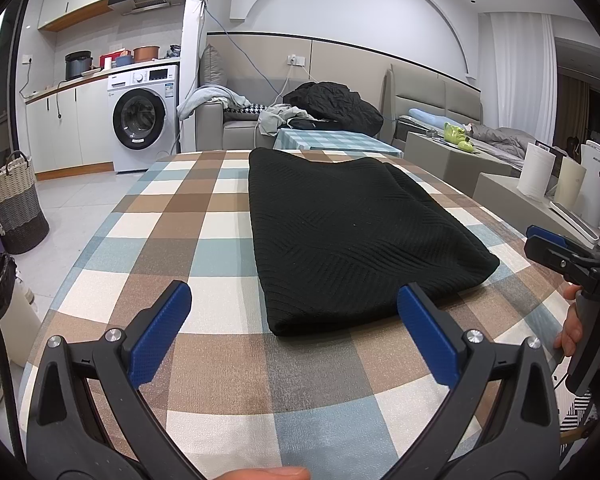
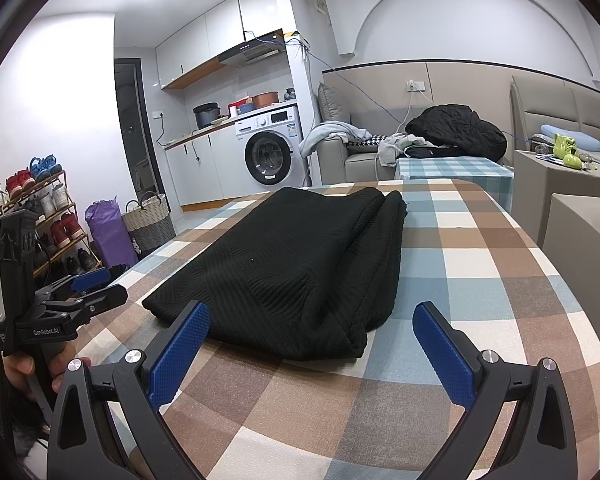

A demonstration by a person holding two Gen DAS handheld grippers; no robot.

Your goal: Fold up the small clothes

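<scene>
A: Looking past the left gripper (image 1: 294,322), I see both jaws spread wide with nothing between them. The black knit garment (image 1: 352,236) lies flat on the checked tablecloth (image 1: 204,216), its near edge just beyond the tips, nearer the right-hand jaw.

B: Same from the right gripper (image 2: 311,338): jaws wide apart, empty. The garment (image 2: 292,264) sits straight ahead, its near corner just past the left-hand jaw, and stacked layers show along the edge toward the right-hand jaw.

A: That stack worries me. It seems folded lengthwise already, so a pinch there could catch only the top layer and pull the fold open.

B: Or go too deep and grab the tablecloth with it, dragging everything.

A: The knit looks soft and limp. If one side lifts ahead of the other, I'd expect it to sag and land crooked.

B: Agreed, uneven corners would skew the next fold.
</scene>
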